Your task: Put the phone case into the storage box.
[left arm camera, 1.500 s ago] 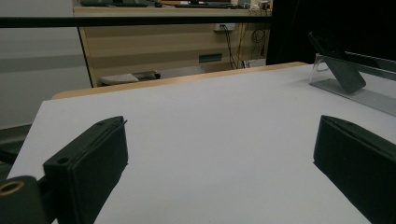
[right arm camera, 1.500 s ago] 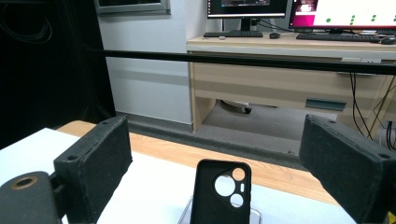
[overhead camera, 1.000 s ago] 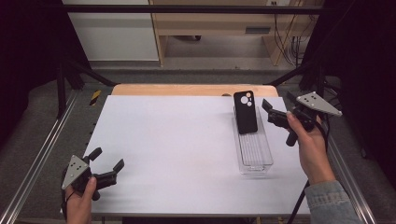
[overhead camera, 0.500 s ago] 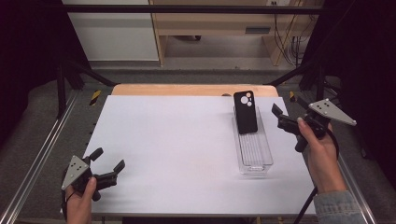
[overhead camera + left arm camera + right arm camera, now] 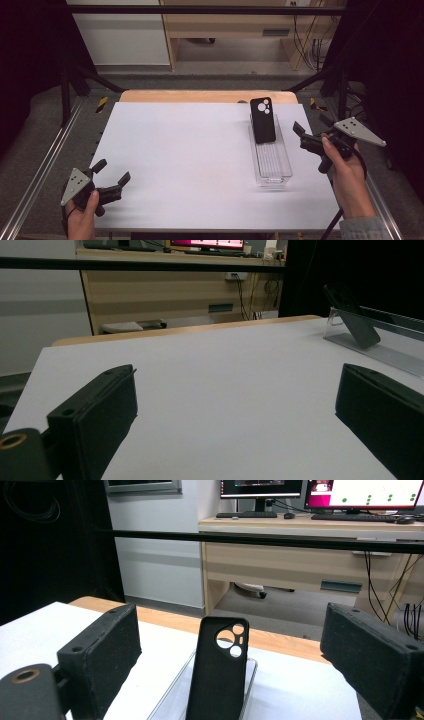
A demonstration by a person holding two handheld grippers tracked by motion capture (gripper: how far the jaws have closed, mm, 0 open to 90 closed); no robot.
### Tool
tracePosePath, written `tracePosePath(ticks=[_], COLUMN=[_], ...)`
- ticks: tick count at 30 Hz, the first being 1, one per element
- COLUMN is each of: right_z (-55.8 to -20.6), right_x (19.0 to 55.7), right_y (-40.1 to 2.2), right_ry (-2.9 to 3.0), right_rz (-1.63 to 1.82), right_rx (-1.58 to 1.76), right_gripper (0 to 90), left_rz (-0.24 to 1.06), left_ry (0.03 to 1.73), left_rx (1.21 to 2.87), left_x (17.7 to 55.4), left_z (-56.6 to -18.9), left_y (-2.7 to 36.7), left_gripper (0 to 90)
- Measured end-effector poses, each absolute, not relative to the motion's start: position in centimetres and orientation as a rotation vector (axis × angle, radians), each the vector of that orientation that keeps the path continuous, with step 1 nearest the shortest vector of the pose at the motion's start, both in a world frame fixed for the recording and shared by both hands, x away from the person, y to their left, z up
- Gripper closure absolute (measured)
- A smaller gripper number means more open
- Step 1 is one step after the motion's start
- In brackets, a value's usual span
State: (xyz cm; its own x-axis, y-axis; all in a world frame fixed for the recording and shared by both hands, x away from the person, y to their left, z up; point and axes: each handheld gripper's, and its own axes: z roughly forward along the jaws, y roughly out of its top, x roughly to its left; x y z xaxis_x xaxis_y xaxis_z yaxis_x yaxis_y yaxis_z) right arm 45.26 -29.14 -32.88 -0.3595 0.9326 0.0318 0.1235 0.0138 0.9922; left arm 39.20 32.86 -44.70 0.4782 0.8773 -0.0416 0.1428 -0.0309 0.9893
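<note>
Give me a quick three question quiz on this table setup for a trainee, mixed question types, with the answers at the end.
1. True or false: the black phone case lies flat on the white table.
2. Multiple choice: the clear tray sits nearer to which gripper? A) left gripper B) right gripper C) midway between the two
3. Fill in: in the right gripper view, the phone case shows in the gap between the two ____ jaws.

Key
1. False: it stands propped at the far end of the tray, leaning back.
2. B
3. Open: both grippers have their jaws spread, with nothing held.
</note>
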Motion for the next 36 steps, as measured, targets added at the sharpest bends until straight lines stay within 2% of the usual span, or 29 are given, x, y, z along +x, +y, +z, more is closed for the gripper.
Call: tracePosePath(ticks=[36], right_z=[-34.6], right_x=[41.5], right_y=[-31.8], right_ry=[1.536], right_rz=[1.463], right_rx=[1.122], right_gripper=[8.5], left_rz=[0.773], left_ry=[0.897], left_rx=[1.512], left_x=[38.5], left_z=[-44.6], left_y=[33.2], left_gripper=[2.3])
